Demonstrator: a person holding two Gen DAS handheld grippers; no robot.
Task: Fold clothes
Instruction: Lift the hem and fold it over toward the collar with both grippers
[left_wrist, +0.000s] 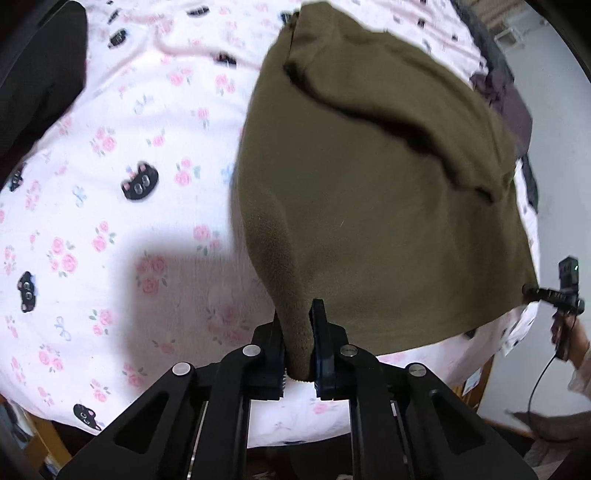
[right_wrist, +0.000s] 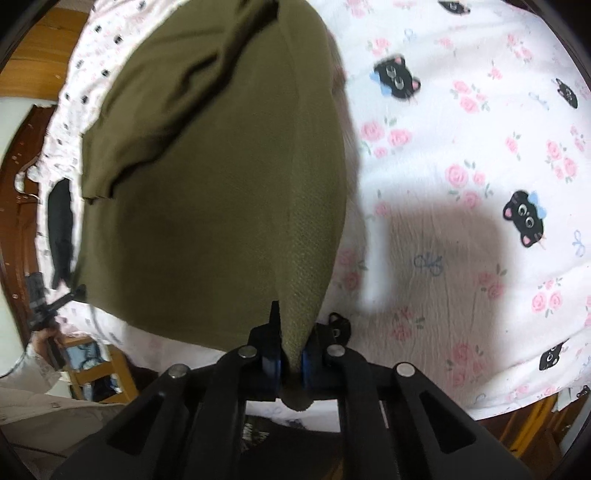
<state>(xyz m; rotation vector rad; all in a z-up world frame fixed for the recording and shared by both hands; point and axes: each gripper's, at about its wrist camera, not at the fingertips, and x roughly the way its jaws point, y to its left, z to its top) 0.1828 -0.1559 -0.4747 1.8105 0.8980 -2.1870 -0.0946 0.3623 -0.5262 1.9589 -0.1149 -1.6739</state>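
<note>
An olive green garment (left_wrist: 369, 192) lies spread on a bed with a pink floral sheet (left_wrist: 110, 166). My left gripper (left_wrist: 298, 332) is shut on the garment's near left corner, with the cloth bunched between its pads and lifted off the sheet. In the right wrist view the same olive garment (right_wrist: 207, 177) stretches away from the lens, and my right gripper (right_wrist: 293, 332) is shut on its near right corner. A thick fold runs across the garment's far part. Each gripper shows small at the other view's edge: the right gripper (left_wrist: 532, 290) and the left gripper (right_wrist: 75, 293).
The sheet (right_wrist: 461, 155) carries black cat faces and roses. A black cloth (left_wrist: 40, 81) lies at the far left of the bed, dark clothes (left_wrist: 509, 96) at the far right. A wooden bed frame (right_wrist: 22, 177) and a wooden shelf (right_wrist: 99, 365) stand beside the bed.
</note>
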